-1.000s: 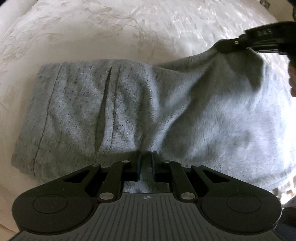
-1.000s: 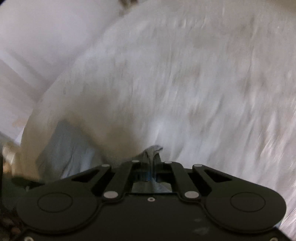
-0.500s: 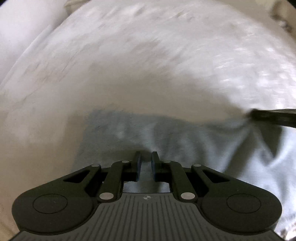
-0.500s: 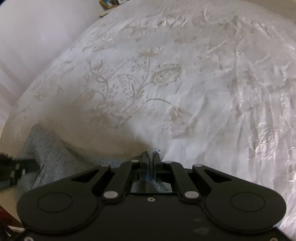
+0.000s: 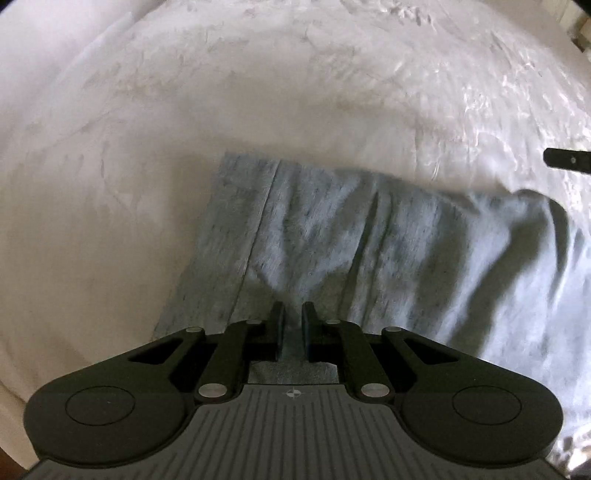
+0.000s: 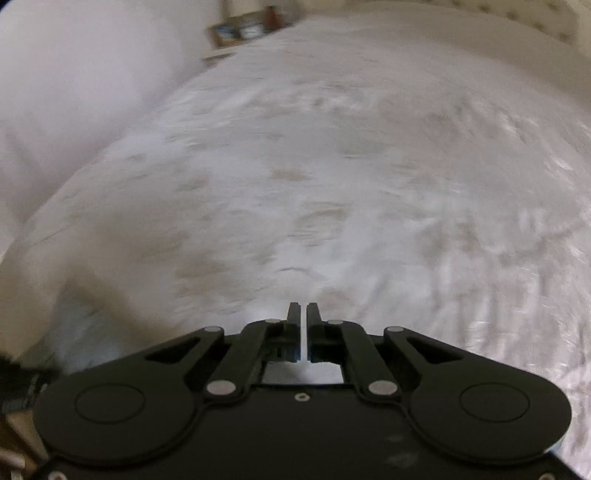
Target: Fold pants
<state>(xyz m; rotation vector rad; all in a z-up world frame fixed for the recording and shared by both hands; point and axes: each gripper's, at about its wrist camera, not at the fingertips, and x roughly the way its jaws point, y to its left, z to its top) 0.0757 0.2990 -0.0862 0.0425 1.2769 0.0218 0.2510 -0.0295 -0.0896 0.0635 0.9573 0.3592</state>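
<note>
Grey flecked pants [image 5: 369, 251] lie folded on the white bedspread [image 5: 258, 92]. My left gripper [image 5: 293, 314] points steeply down at their near edge. It is shut on the cloth, which rises in a small peak into its fingers. In the left wrist view, one of my right gripper's fingers [image 5: 565, 161] shows at the right edge, just above the pants' far corner and apart from it. My right gripper [image 6: 303, 312] has a thin slit between its jaws, which are opening with nothing between them. A blurred bit of the pants [image 6: 74, 332] lies at its lower left.
The patterned white bedspread [image 6: 332, 166] stretches far ahead of both grippers. A white pillow or wall [image 6: 74, 74] lies at the left. A small shelf with items [image 6: 240, 29] stands beyond the bed, and a tufted headboard [image 6: 535, 18] is at the top right.
My right gripper has let go of the pants corner it held and lifted off it. My left gripper, still holding the cloth, has moved along the near edge and risen a little.
</note>
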